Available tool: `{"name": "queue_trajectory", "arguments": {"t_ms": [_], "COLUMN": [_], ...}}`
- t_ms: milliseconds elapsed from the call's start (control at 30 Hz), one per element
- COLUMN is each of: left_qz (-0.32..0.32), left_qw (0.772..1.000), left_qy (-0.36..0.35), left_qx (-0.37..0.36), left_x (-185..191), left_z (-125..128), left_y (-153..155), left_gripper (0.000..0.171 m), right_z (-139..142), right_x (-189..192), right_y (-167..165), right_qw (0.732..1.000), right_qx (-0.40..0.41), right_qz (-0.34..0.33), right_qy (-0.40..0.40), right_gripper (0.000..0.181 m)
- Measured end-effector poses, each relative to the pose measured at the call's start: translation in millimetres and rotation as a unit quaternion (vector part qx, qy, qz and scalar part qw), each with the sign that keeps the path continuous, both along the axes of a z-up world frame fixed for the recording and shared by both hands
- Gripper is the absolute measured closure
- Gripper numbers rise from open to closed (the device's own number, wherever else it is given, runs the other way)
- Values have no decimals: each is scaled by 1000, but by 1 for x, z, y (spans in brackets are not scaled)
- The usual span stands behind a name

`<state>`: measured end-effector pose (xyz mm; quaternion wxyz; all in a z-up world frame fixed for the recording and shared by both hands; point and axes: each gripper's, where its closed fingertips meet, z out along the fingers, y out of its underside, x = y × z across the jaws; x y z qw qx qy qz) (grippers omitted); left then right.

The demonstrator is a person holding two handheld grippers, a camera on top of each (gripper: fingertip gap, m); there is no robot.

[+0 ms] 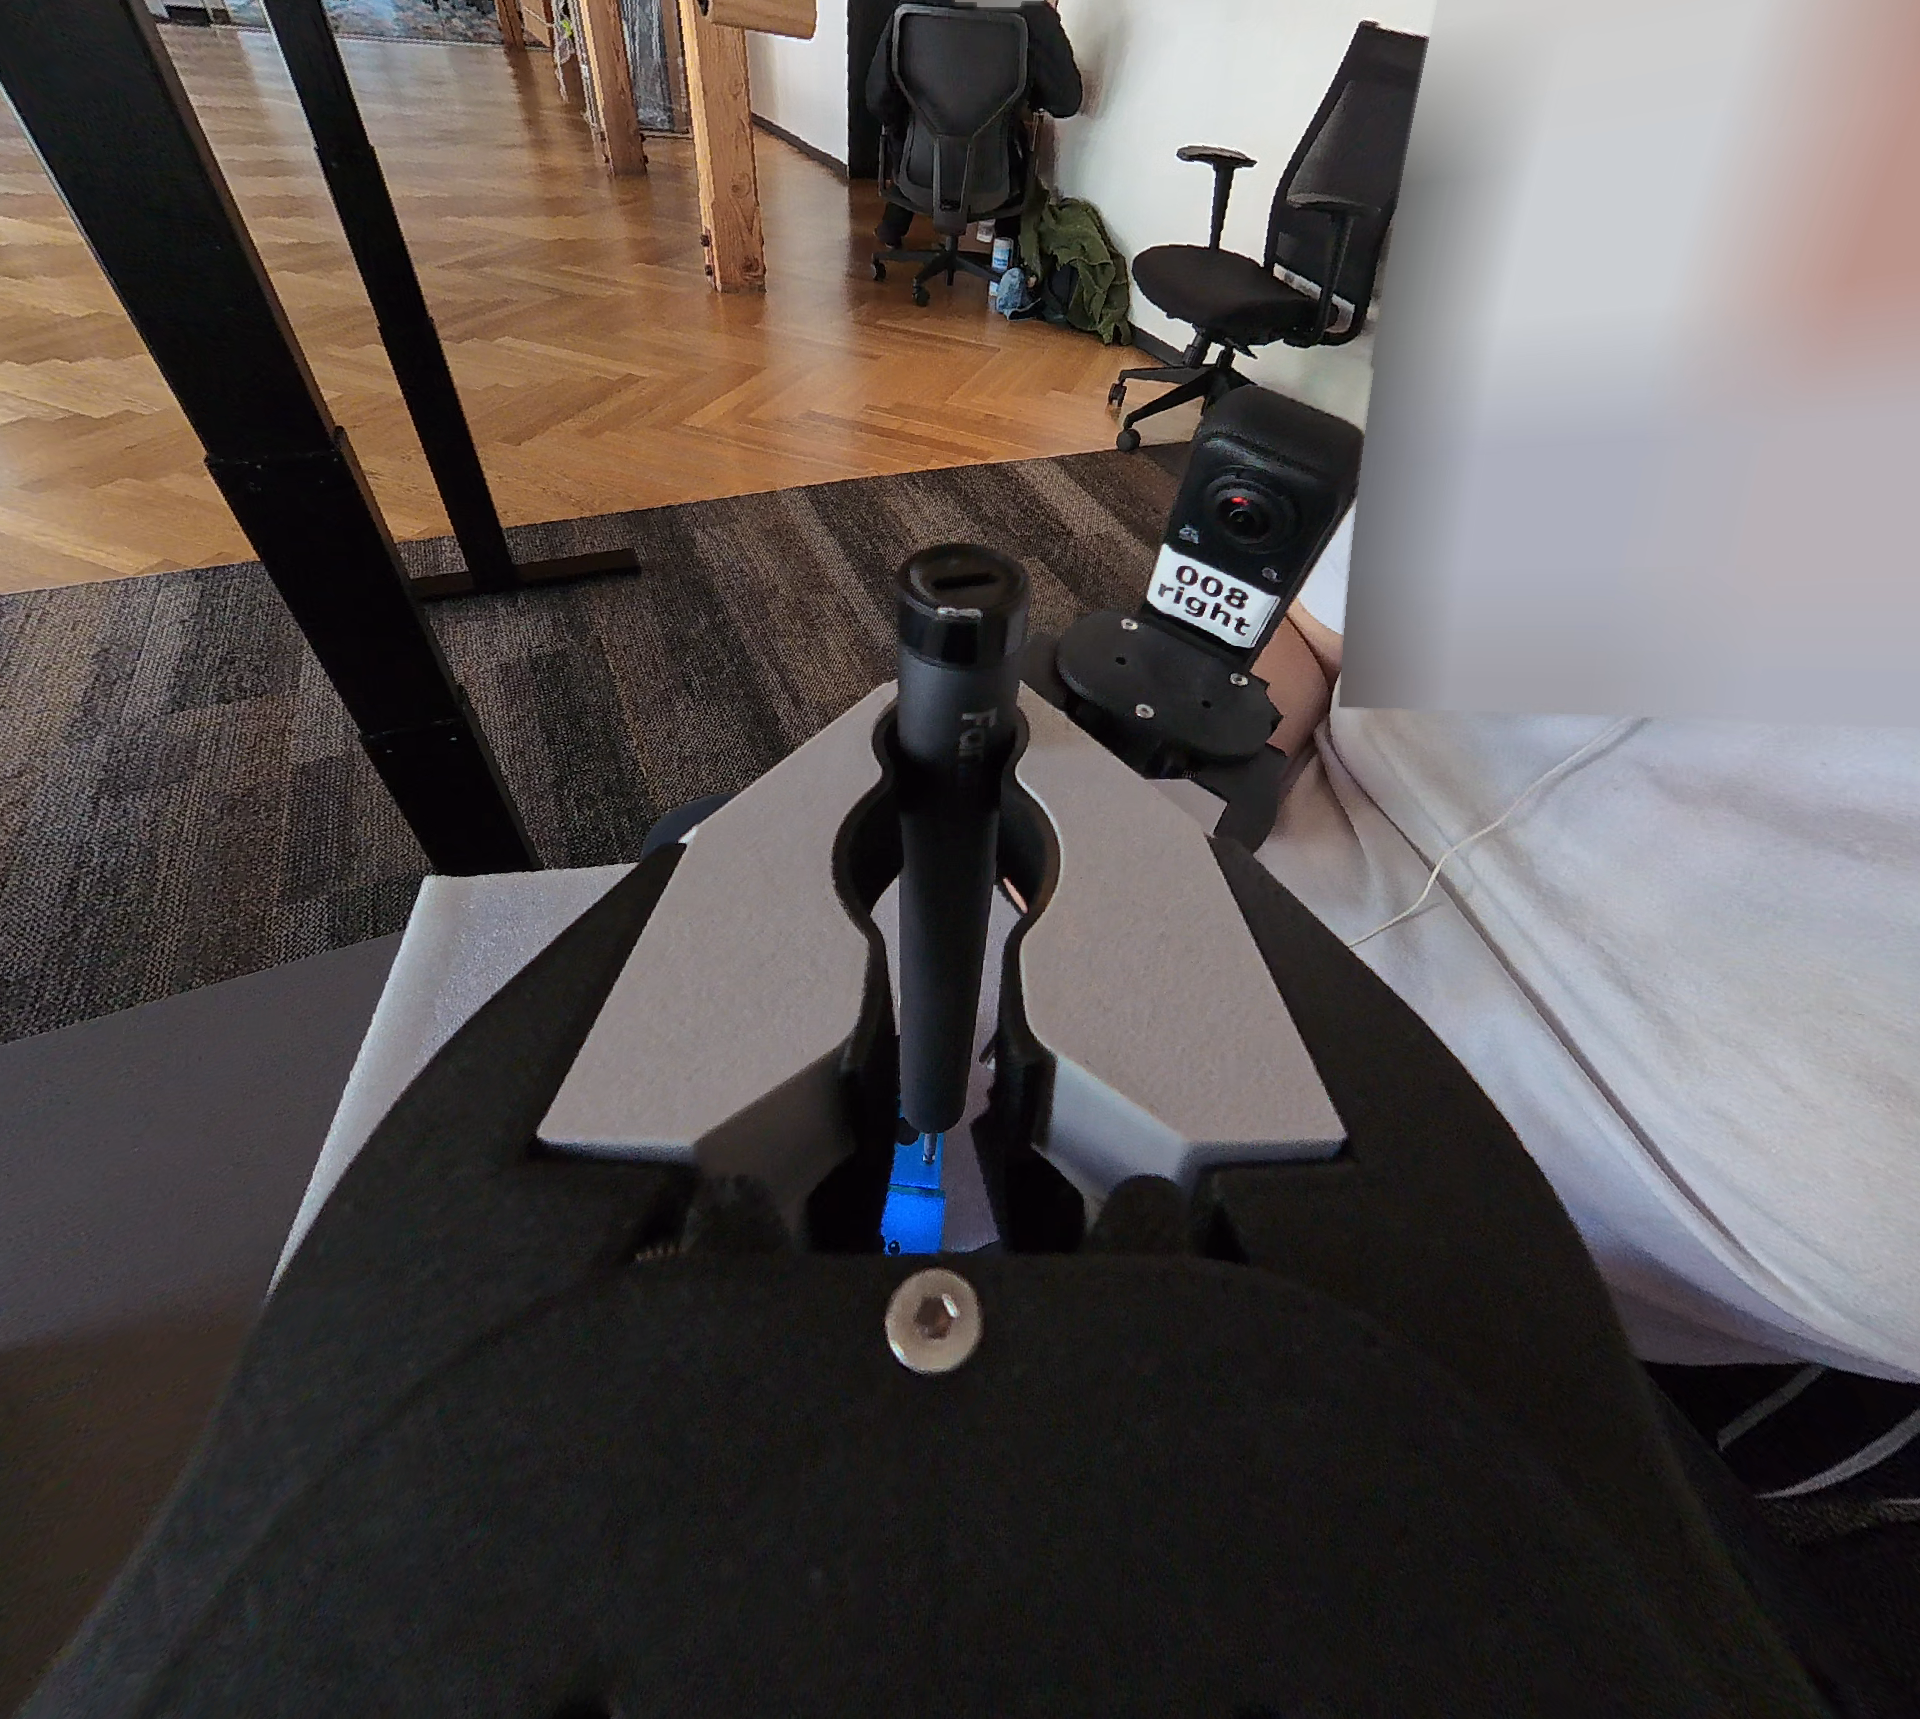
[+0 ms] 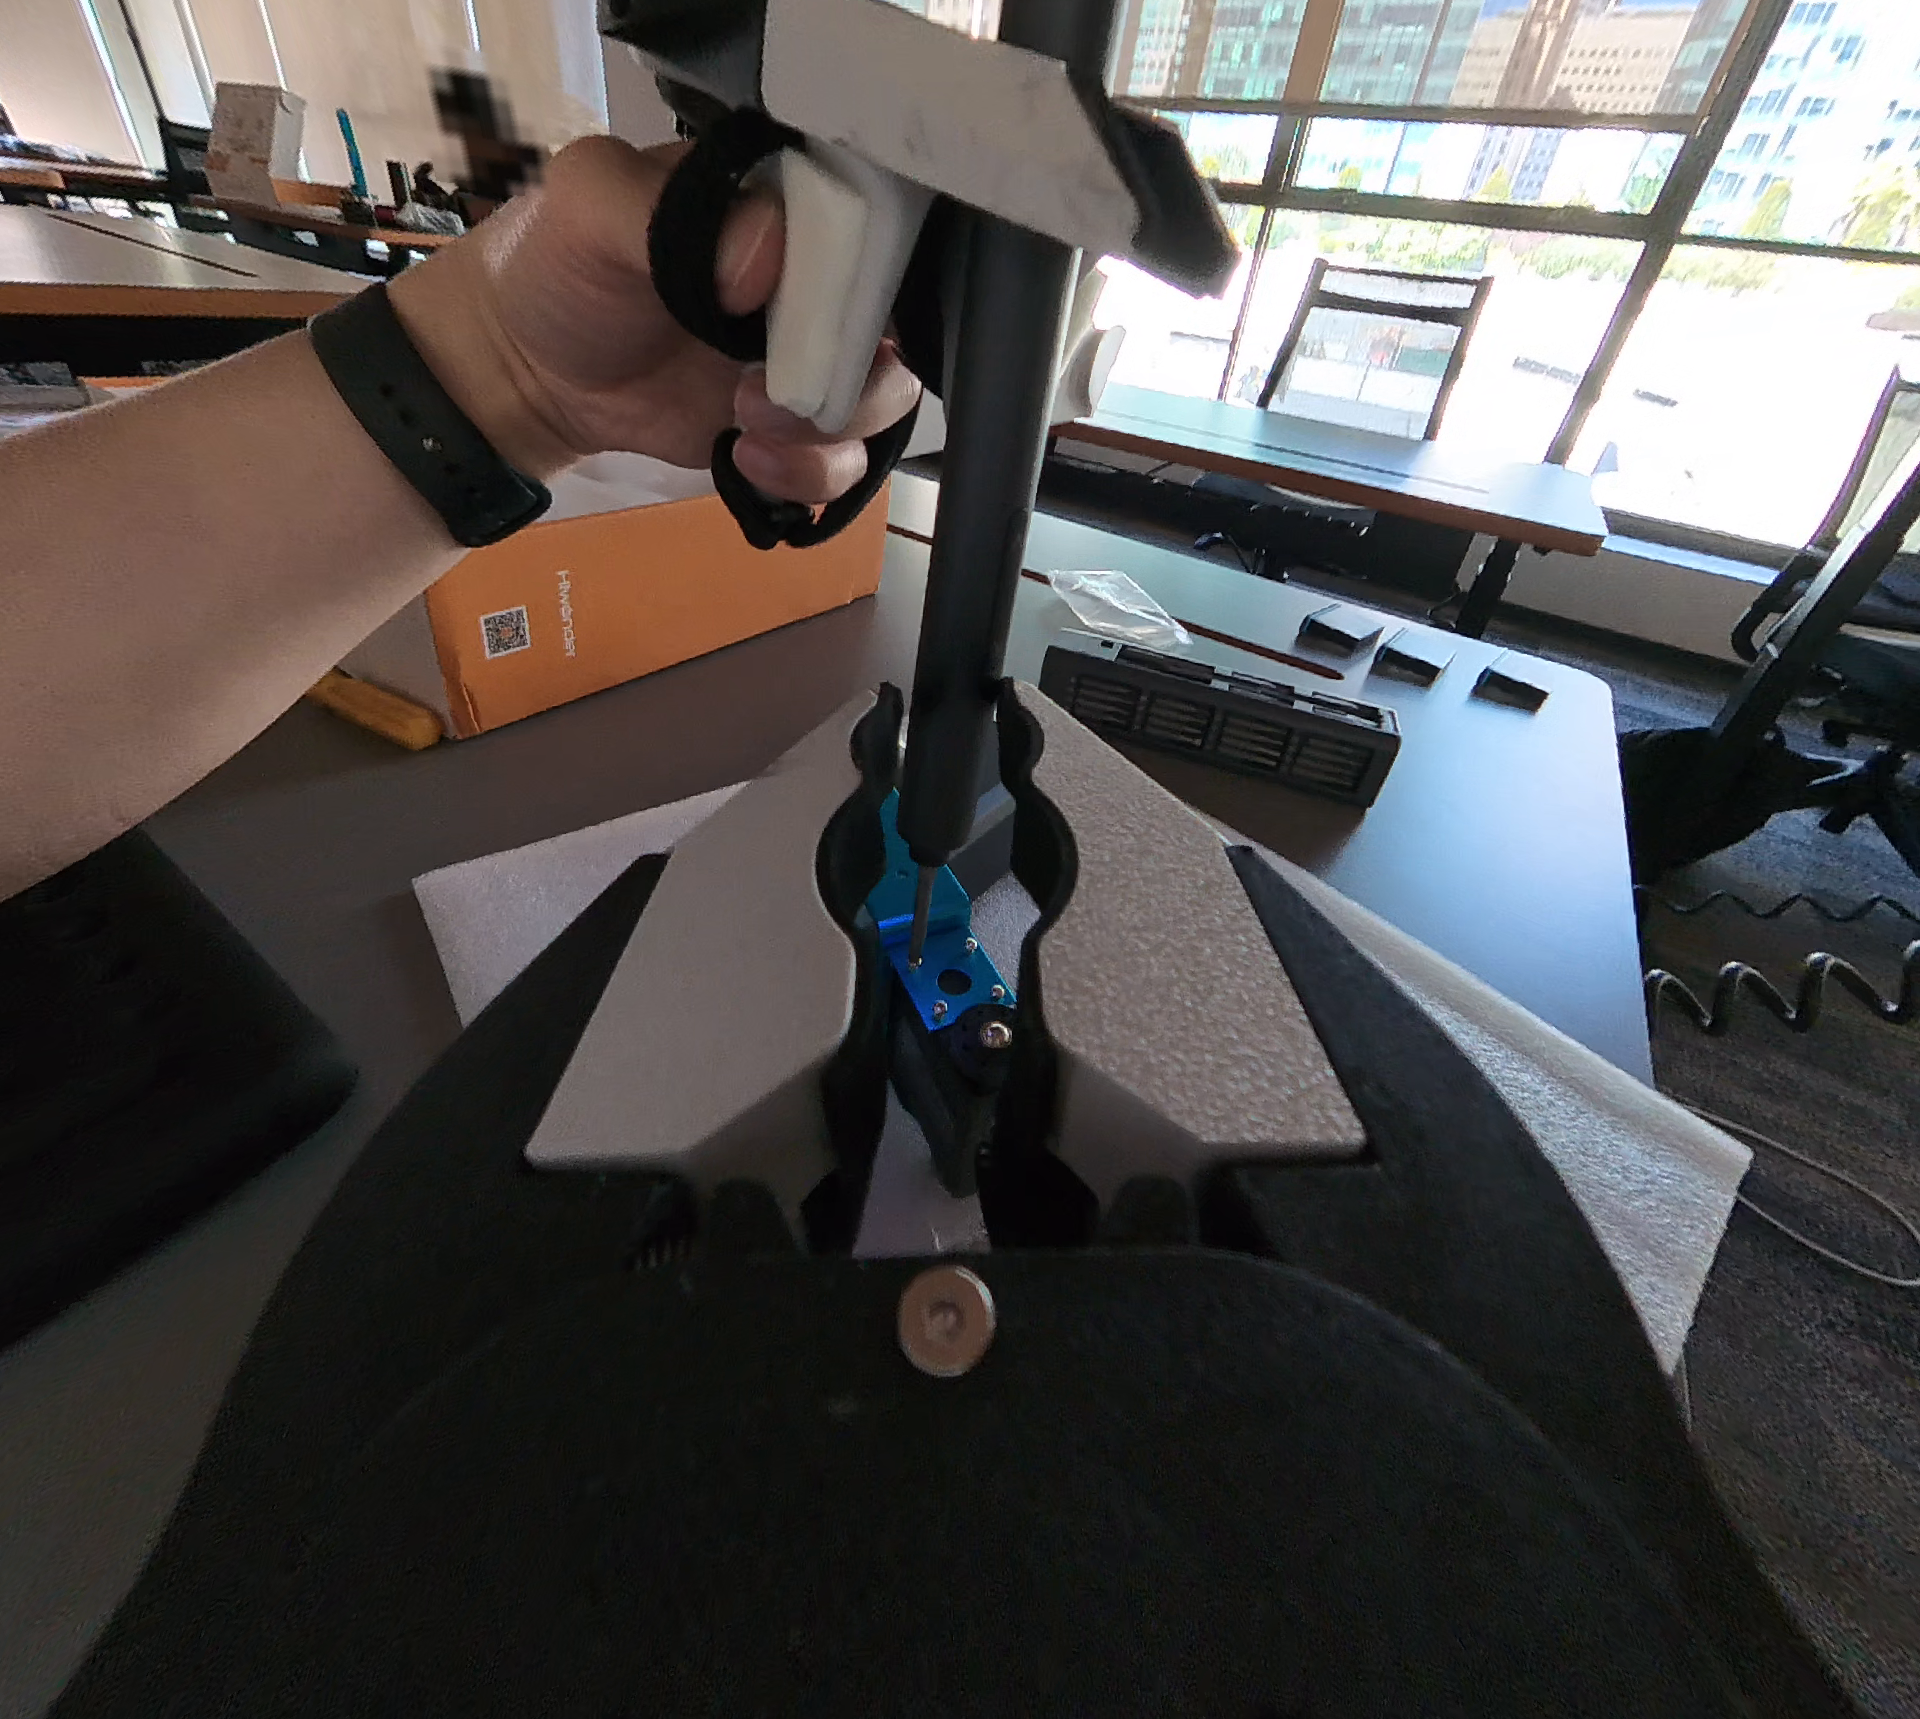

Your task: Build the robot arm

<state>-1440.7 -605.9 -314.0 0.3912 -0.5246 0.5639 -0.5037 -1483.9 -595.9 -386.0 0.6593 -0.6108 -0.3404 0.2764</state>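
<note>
The left gripper (image 1: 940,848) pinches a dark electric screwdriver (image 1: 948,838) upright, so its bit (image 2: 921,916) meets a screw on the blue bracket (image 2: 940,952). The right gripper (image 2: 940,900) clamps the bracket's black servo body (image 2: 935,1108) from both sides, steadying it on the white foam sheet (image 2: 540,900) on the near desk (image 2: 1475,838).

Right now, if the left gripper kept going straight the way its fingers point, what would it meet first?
The left gripper, shut on the screwdriver, seems to point across it, out over the carpet. Nothing close lies in that line; the right gripper's camera sits off to one side. Depth is uncertain.
</note>
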Motion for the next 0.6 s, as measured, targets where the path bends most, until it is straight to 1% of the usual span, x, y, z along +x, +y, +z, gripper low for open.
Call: {"name": "queue_trajectory", "arguments": {"t_ms": [167, 400, 600], "left_qz": [-4, -5, -7], "left_qw": [1000, 1000, 1000], "left_qy": [-2, 0, -8], "left_qx": [-2, 0, -7], "left_x": [0, 1, -1], "left_z": [0, 0, 0], "left_y": [-1, -2, -1], "left_gripper": [161, 161, 161], "right_z": [5, 8, 7], "right_x": [1, 2, 1], "right_y": [1, -1, 0], "right_qw": [1000, 999, 996], "right_qx": [11, 34, 60], "right_qz": [-2, -15, -29], "right_qy": [2, -15, -55], "right_gripper": [166, 167, 166]}}
